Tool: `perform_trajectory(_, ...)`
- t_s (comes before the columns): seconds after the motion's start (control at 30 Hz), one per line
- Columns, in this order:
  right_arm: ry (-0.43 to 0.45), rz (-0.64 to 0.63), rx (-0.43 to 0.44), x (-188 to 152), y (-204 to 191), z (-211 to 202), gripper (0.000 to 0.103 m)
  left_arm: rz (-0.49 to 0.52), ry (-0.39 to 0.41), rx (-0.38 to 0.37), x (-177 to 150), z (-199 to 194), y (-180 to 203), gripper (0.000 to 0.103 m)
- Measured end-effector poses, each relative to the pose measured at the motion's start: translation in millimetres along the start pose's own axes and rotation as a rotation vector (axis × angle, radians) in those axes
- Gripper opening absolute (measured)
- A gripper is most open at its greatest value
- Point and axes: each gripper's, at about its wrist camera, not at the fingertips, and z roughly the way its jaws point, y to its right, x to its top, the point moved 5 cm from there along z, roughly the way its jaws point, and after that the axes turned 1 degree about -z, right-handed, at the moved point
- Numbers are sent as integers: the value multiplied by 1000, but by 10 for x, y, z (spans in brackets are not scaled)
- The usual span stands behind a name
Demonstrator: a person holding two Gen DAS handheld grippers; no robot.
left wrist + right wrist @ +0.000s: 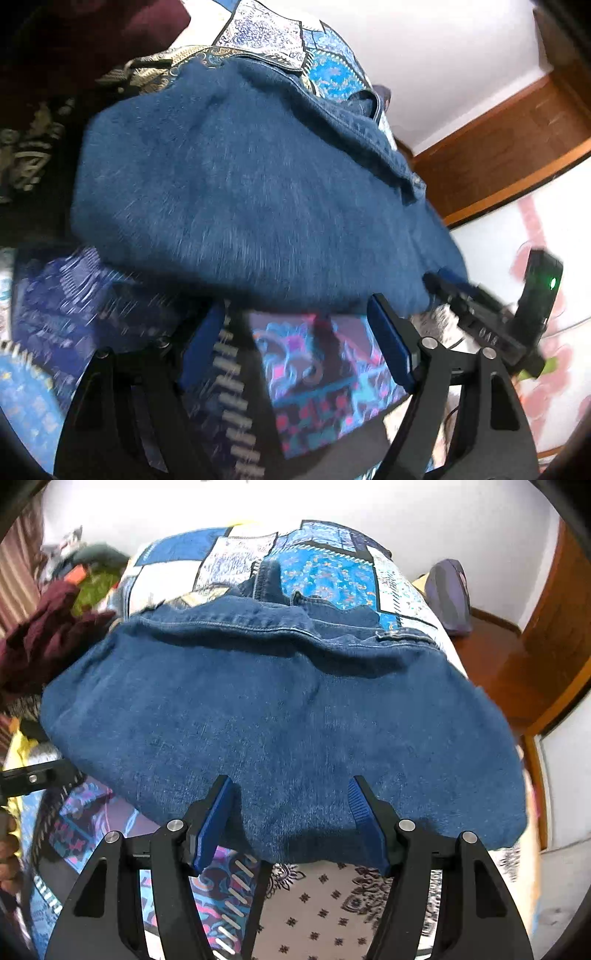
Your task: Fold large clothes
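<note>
Tongs over jeans, quilt beyond

Left-wrist view motion-blurred, jeans smeared, patchwork bedspread streaked, its pattern unreadable

We find no legible text, label, brand, number or sign in either view; the patchwork bedspread carries only printed ornament, no lettering; the blue denim garment shows stitching and no readable tag; in the left wrist view the black device bears a green light, and the small pale marks on the bar beside it are too blurred for us to read.
</note>
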Motion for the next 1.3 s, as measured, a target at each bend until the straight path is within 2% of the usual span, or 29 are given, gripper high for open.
perform_trajectory(0.2,11,-20,-6,0,-17,37,62,-47,19,-22,196,128,23,78)
perform_trajectory(0.37,28,-9,-13,-20,12,84,70,-149,69,-31,384,254,25,79)
perform_trajectory(0.47,21,19,8,-19,47,95,71,-216,88,-59,496,328,12,79)
perform_trajectory(0.53,9,25,17,-19,53,98,71,-226,88,-75,559,359,-17,78)
perform_trajectory(0.57,3,22,19,-19,51,95,71,-229,86,-68,588,376,-17,77)
perform_trajectory(0.6,-3,16,19,-19,45,93,71,-232,90,-54,604,373,-26,70)
perform_trajectory(0.63,-7,11,19,-21,39,92,71,-230,98,-11,621,371,-32,57)
perform_trajectory(0.73,-28,6,22,-31,34,68,71,-177,141,134,640,326,51,42)
perform_trajectory(0.8,-44,17,26,-37,44,42,71,-98,187,240,670,253,248,34)
perform_trajectory(0.87,-58,30,28,-30,59,-5,71,-37,228,277,721,137,443,29)
perform_trajectory(0.97,-46,17,11,22,51,-125,71,-3,297,235,805,-149,722,23)
perform_trajectory(1.13,35,-122,-52,279,-224,-430,71,97,440,208,955,-718,1204,20)
perform_trajectory(1.23,80,-129,27,418,-490,-547,71,140,503,197,955,-1035,1334,19)
perform_trajectory(1.3,67,-106,141,445,-736,-494,71,159,548,205,908,-1214,1355,19)
